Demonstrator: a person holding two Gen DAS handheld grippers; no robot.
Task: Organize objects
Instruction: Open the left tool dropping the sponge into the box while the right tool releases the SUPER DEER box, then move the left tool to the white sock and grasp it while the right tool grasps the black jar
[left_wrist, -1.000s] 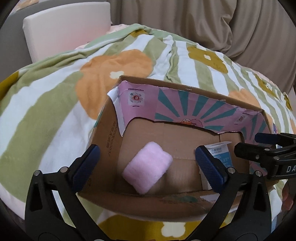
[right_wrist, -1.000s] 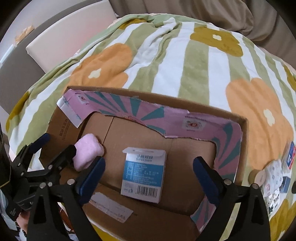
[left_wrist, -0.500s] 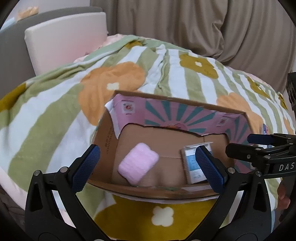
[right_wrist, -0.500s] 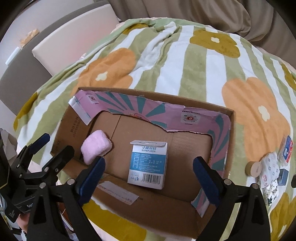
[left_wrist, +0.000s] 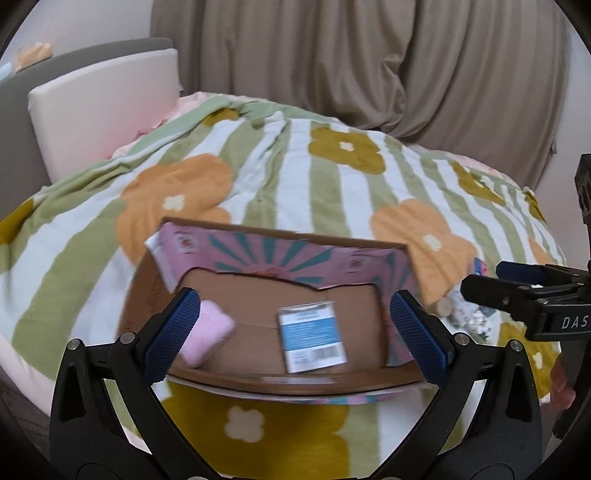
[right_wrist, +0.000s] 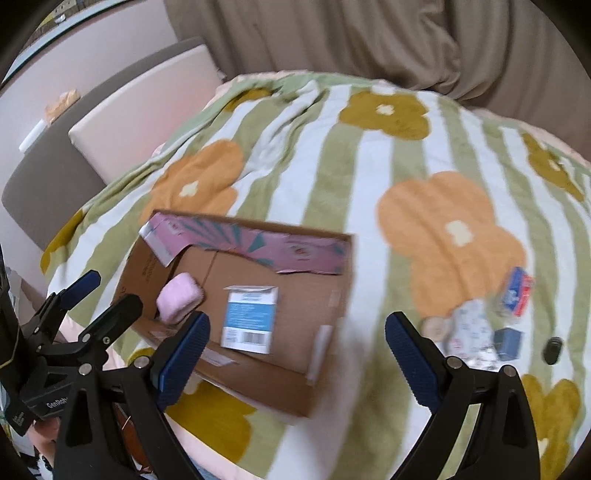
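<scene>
An open cardboard box (left_wrist: 369, 384) (right_wrist: 258, 384) with a pink and teal liner lies on the flowered blanket. In it lie a pink fluffy pad (left_wrist: 208, 338) (right_wrist: 180, 298) at the left and a blue-and-white carton (left_wrist: 312, 338) (right_wrist: 251, 317). My left gripper (left_wrist: 291, 338) is open and empty, held back above the box's near edge. My right gripper (right_wrist: 293, 354) is open and empty, above the box's right end. Small loose items lie right of the box: a red-blue pack (right_wrist: 519, 297), a patterned packet (right_wrist: 467, 326), a blue cube (right_wrist: 509, 343), a tape roll (right_wrist: 436, 326) and a dark object (right_wrist: 553, 350).
The striped, flowered blanket (left_wrist: 295, 173) covers a bed. A white cushion (left_wrist: 103, 107) and grey headboard stand at the back left, beige curtains (left_wrist: 369, 62) behind. The right gripper shows at the right edge of the left wrist view (left_wrist: 524, 295).
Both grippers have pulled back and up from the box, so it looks smaller. The right view has swung rightward, showing the loose items. The pad and carton stay in the box.
</scene>
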